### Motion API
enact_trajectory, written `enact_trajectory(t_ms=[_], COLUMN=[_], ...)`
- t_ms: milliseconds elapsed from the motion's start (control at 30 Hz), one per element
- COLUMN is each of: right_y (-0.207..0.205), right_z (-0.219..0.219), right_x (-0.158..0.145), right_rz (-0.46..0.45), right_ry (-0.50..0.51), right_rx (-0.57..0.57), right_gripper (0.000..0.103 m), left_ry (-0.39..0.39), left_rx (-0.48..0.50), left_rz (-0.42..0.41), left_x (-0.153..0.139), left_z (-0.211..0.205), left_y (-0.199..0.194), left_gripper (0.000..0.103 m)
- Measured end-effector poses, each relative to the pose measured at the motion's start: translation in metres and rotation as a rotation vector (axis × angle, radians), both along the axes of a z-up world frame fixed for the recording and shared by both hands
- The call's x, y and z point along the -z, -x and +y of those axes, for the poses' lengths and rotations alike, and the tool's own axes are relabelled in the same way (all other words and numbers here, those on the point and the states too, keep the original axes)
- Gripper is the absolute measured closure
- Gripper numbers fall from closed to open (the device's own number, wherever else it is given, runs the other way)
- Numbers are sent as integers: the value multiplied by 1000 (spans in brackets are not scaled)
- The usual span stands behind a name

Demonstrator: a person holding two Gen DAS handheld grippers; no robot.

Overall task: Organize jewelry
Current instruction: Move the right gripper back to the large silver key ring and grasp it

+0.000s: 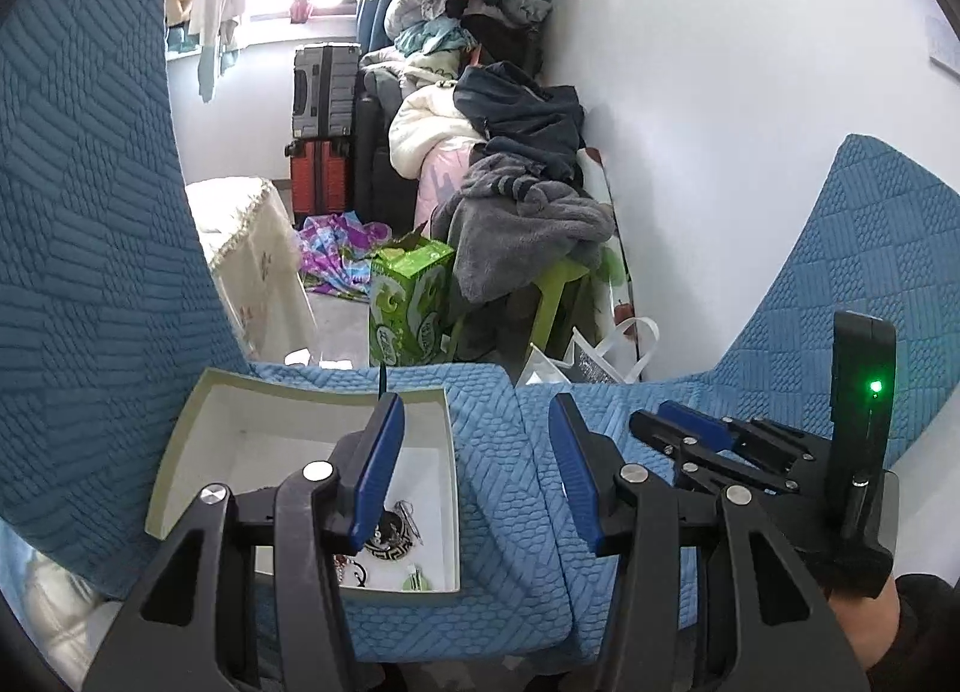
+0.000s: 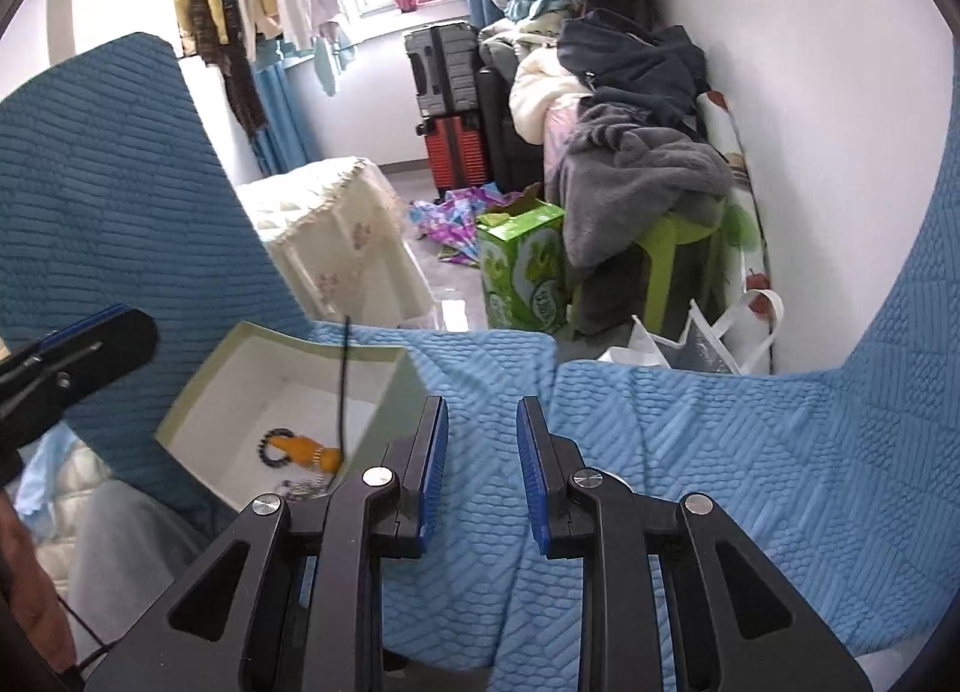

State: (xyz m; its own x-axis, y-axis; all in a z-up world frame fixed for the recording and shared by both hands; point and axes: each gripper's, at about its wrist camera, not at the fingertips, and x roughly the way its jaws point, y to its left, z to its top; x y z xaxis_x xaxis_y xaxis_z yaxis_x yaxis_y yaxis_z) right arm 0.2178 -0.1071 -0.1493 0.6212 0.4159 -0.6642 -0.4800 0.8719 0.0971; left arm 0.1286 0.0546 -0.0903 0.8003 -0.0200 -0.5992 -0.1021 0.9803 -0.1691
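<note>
A pale green open box (image 1: 180,446) with a white inside sits on the blue quilted sofa seat (image 1: 510,452). It holds jewelry: a black patterned pendant (image 1: 390,548) and a green piece (image 1: 414,581). In the right wrist view the box (image 2: 192,392) shows an orange piece with a black bead bracelet (image 2: 300,449) and a black cord (image 2: 343,386) rising over its rim. My left gripper (image 1: 474,434) is open and empty, its left finger over the box. My right gripper (image 2: 483,434) is open and empty over the seat, right of the box; it also shows in the left wrist view (image 1: 690,428).
Blue cushions stand at the left (image 1: 78,212) and right (image 1: 870,242). Beyond the seat edge are a green carton (image 1: 408,302), a green stool with piled clothes (image 1: 528,224), suitcases (image 1: 324,92), a cloth-covered table (image 1: 252,248) and a white bag (image 1: 600,356).
</note>
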Motion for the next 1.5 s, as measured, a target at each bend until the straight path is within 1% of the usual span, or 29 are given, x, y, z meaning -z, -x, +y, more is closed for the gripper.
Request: enact_trajectory(t_ms=[133,233,400,467,567,633,700,733,833,1067,1100,1333,1367,1400,1500], right_y=[-7,-15,-27,-32,-37,-40,-44,-46,-52,-61,-61,-59,-60,-60,-62], right_z=[-10,-20,-31,-35,-39,-41,-40,-39,-34,-29,-29,-22,-22,-22,-22], right_x=[17,37,68,84,102,114,125,130,146,169,171,172,173,172,171], right_rz=[-13,4,18,36,55,63,75,83,115,160,165,132,130,129,136], right_ry=[14,26,49,63,80,86,89,96,115,155,149,183,184,183,185], right_rx=[32,64,91,99,110,111,102,100,90,100,101,80,79,84,91], right_gripper=[81,81,81,77,65,49,42,40,40,40,39,33,35,40,41], left_ry=[3,36,32,44,52,63,72,71,73,103,106,108,108,108,108], left_rx=[-3,2,11,22,30,31,34,32,28,14,11,-2,-4,-4,-5], left_rz=[44,63,108,122,134,148,160,167,187,206,210,221,221,222,220], left_x=[18,33,55,63,71,78,84,86,93,101,102,106,106,106,106], left_z=[0,2,-1,-3,-3,-3,-3,-3,-4,1,1,4,4,4,4], left_y=[-9,-11,-19,-23,-25,-27,-30,-31,-35,-36,-36,-37,-37,-37,-36], left_gripper=[52,52,52,52,52,52,52,52,52,52,52,52,52,52,52])
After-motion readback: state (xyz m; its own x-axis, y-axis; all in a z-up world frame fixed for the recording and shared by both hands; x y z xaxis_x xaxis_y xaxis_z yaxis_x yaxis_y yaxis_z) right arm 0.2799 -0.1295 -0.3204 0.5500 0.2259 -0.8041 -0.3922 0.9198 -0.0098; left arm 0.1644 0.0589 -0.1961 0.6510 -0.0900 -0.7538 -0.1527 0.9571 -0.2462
